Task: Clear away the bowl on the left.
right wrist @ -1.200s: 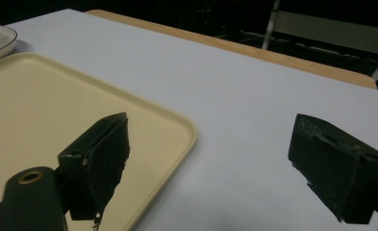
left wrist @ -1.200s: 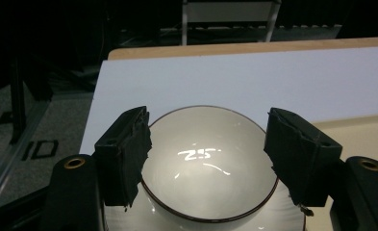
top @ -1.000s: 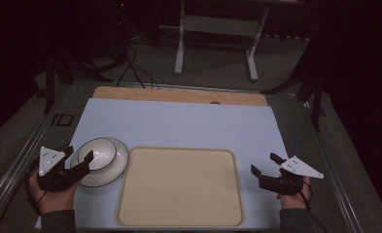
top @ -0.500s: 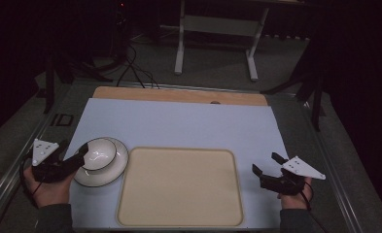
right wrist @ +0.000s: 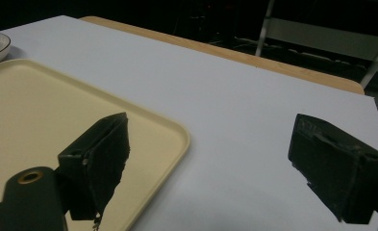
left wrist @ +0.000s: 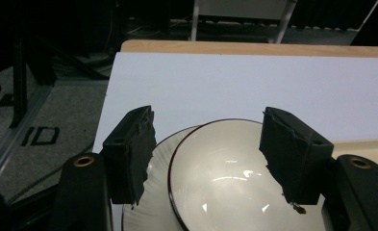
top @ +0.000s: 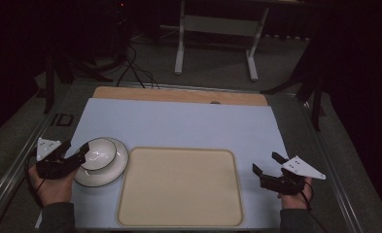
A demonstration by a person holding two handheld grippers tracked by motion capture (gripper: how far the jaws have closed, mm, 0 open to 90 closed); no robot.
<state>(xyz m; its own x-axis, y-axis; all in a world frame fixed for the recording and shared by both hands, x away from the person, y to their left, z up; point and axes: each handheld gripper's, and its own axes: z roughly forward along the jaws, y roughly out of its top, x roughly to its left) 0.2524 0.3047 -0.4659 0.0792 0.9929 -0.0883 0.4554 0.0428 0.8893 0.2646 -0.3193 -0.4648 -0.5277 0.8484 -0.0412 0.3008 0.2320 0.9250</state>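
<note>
A white bowl [top: 99, 152] with a dark rim sits in a white plate [top: 106, 174] at the left of the pale mat. My left gripper [top: 76, 148] is open at the bowl's left side, fingertips close to its rim. In the left gripper view the bowl [left wrist: 234, 183] lies low between the two open jaws, with the plate [left wrist: 148, 211] under it and nothing gripped. An empty beige tray [top: 179, 187] lies in the middle front. My right gripper [top: 266, 163] hovers open to the right of the tray, holding nothing; the right gripper view shows the tray [right wrist: 42, 115] behind its left jaw.
The pale blue mat [top: 179, 121] covers the table, with a strip of wooden board [top: 179, 95] along its far edge. Metal rails run down both table sides. Beyond the table are a dark floor, cables and a white stand [top: 217, 29].
My left gripper slid slightly left, then edged forward again, staying open at the bowl's left rim. The right gripper has barely moved.
</note>
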